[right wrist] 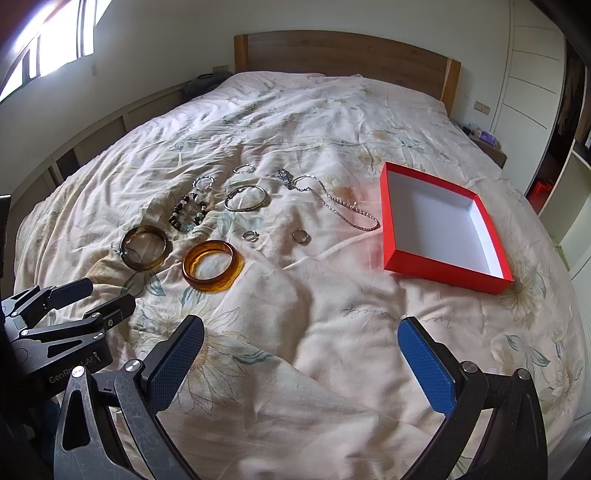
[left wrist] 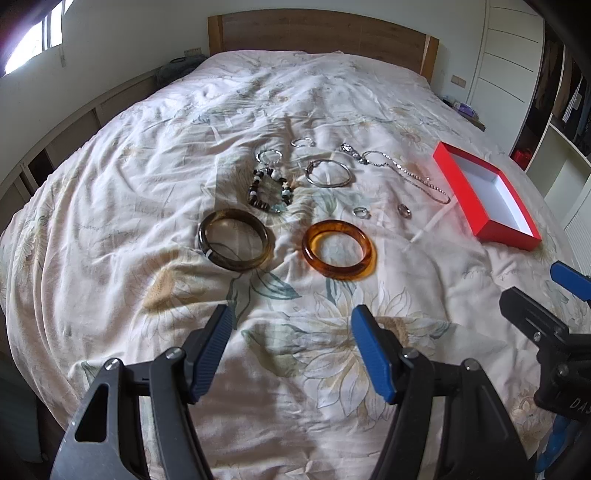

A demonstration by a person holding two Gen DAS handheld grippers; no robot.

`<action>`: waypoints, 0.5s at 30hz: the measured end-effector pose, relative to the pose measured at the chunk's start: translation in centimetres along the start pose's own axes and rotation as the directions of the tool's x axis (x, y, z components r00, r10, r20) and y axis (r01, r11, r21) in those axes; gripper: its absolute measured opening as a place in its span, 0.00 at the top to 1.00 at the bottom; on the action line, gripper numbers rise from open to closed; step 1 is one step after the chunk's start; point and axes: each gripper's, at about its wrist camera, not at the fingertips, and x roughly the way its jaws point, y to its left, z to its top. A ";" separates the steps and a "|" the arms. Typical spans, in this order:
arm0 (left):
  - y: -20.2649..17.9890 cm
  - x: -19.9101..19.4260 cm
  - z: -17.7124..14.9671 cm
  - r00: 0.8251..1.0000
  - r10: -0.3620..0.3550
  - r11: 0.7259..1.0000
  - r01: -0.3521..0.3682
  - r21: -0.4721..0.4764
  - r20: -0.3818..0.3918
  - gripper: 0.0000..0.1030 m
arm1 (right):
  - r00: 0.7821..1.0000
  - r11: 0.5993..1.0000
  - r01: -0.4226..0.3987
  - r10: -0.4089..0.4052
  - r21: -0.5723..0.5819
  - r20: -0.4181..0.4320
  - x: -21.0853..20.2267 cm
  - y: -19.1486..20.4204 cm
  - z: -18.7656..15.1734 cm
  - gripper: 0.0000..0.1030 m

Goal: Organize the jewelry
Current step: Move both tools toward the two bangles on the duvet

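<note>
Surface: bed with rumpled floral duvet (left wrist: 110,206), wooden headboard (left wrist: 317,33) at far end.
Room: window (right wrist: 55,40) far left, white wardrobe (right wrist: 532,81) far right.
Bangles: 2 chunky, dark olive bangle (left wrist: 234,240) left, amber bangle (left wrist: 339,250) right of it, apart.
Thin metal bangles: 3, largest one (left wrist: 328,172) farther back.
Beaded bracelet (left wrist: 269,192): 1.
Rings: 2, near rings (right wrist: 275,235) between amber bangle and box.
Chain necklace (right wrist: 332,201): 1.
Red box (right wrist: 443,225): 1, open, empty, right of jewelry.
Left gripper (left wrist: 291,347): jaws apart, empty, near edge.
Right gripper (right wrist: 301,362): jaws wide apart, empty.
</note>
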 end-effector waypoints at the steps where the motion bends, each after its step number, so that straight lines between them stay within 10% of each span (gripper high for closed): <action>1: -0.1 0.0 0.0 1.000 0.001 1.000 -0.001 0.000 -0.003 0.37 | 1.000 1.000 -0.001 0.001 0.001 -0.001 0.1 0.0 0.0 0.00; 15: 1.0 0.7 0.1 1.000 0.001 1.000 -0.002 -0.030 -0.031 0.37 | 1.000 1.000 -0.014 0.014 0.007 -0.015 0.5 0.0 -0.2 0.00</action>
